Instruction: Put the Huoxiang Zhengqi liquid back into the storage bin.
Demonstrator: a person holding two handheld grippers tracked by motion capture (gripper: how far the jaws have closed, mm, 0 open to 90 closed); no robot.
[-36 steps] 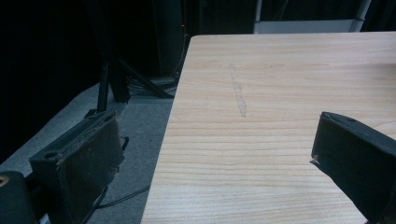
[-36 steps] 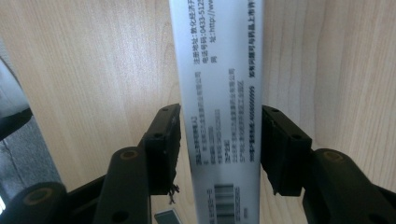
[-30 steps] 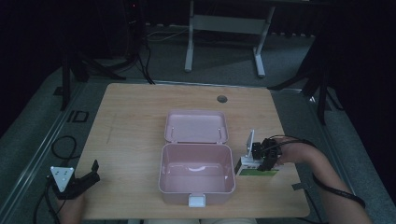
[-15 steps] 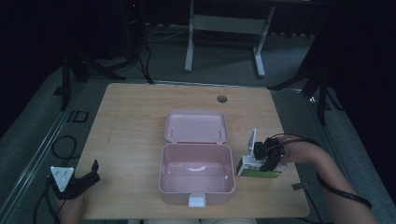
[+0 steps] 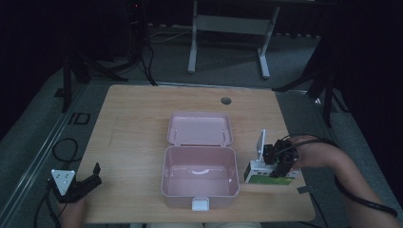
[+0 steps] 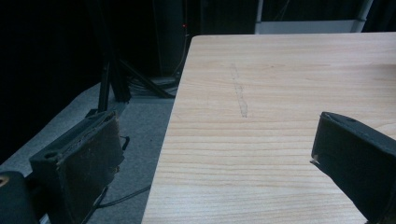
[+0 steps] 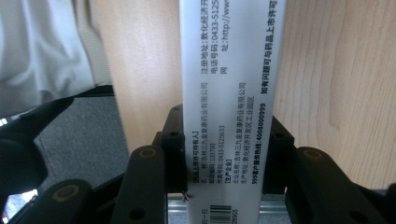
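Observation:
An open pink box point(image 5: 199, 189) with nothing in it stands mid-table, its lid point(image 5: 199, 129) laid back flat behind it. Just to its right, my right gripper point(image 5: 278, 164) is shut on a white and green carton point(image 5: 271, 179). In the right gripper view both black jaws of the right gripper point(image 7: 224, 122) press on the sides of the printed white carton point(image 7: 224, 70), held above the wood. My left gripper point(image 5: 95, 176) rests at the table's near left corner. There the left gripper point(image 6: 215, 140) has its jaws wide apart with nothing between them.
The wooden table point(image 5: 142, 118) has a round cable hole point(image 5: 225, 100) at its far side. Its left edge point(image 6: 175, 116) drops to grey floor with cables. A light garment point(image 7: 42, 46) lies past the table's edge in the right gripper view. A desk frame point(image 5: 228, 28) stands behind.
My right gripper has risen a little with the carton in its jaws. The left gripper and the pink box have stayed put.

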